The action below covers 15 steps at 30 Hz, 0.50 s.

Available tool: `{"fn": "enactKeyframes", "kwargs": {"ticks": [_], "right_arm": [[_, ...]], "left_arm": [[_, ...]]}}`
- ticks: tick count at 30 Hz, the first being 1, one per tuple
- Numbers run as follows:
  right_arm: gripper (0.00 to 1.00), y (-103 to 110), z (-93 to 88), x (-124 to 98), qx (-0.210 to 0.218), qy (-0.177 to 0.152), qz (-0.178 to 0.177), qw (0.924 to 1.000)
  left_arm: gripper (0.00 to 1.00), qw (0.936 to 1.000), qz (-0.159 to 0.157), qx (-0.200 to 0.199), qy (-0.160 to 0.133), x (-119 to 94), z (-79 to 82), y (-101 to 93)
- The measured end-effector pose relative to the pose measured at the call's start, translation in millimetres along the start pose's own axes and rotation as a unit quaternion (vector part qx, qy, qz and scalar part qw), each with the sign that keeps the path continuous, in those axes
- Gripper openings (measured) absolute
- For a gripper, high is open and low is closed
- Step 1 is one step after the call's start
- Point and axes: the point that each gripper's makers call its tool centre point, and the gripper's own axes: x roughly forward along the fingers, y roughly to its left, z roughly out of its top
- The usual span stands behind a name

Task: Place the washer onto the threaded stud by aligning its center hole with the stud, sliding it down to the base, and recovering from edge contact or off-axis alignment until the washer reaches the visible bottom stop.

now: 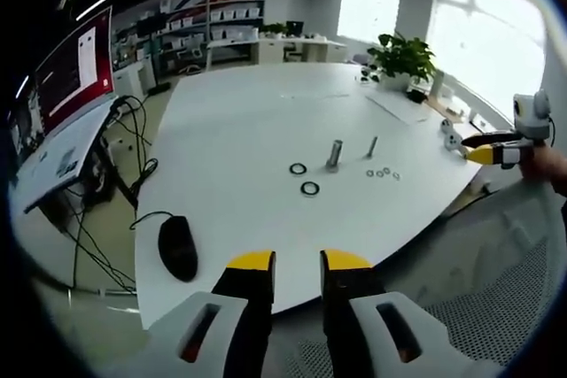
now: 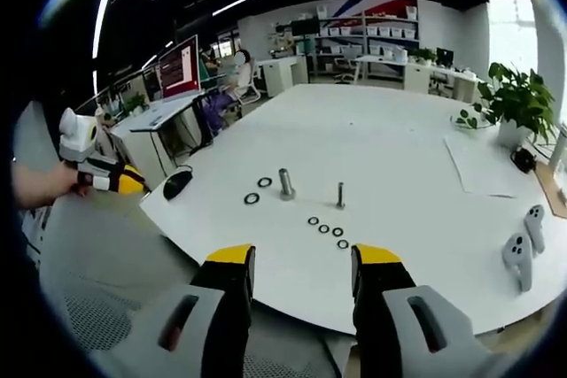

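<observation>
You are standing back from the white table (image 2: 381, 121), and that is likely why nothing is in your grip; both tools are held up off the edge, ready to reach in.

In the right gripper view, far left of your jaws, your other hand (image 2: 40, 185) holds the left gripper (image 2: 133, 185); I cannot tell from there how it is set. Next comes the black mouse (image 2: 177, 183) near the table edge; then two big dark rings (image 2: 252, 198) lying flat, up and ahead of your left jaw; just right of them stands the thick stud (image 2: 286, 182), upright, then a thin stud (image 2: 340, 194), a little apart. Straight ahead, between your jaws and above them, four small washers (image 2: 324, 228) lie in a row; none is on a stud yet. Far right lie two white controllers (image 2: 519, 258).

Your right gripper (image 2: 301, 265) is spread wide, holding nothing, touching nothing.

In the left gripper view, the left gripper (image 1: 297, 263) has a smaller gap; it is let go too, with nothing between.
</observation>
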Motion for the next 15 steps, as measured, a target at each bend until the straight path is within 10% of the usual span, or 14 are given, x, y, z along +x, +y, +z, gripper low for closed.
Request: {"fn": "enactKeyframes", "kwargs": {"ticks": [15], "right_arm": [[0.47,-10.5,-8.1,1.0,0.007,0.020,-0.022,0.9995]], "left_arm": [[0.21,0.9998,-0.011,-0.003,-0.019,-0.7,7.7,-5.8]]}}
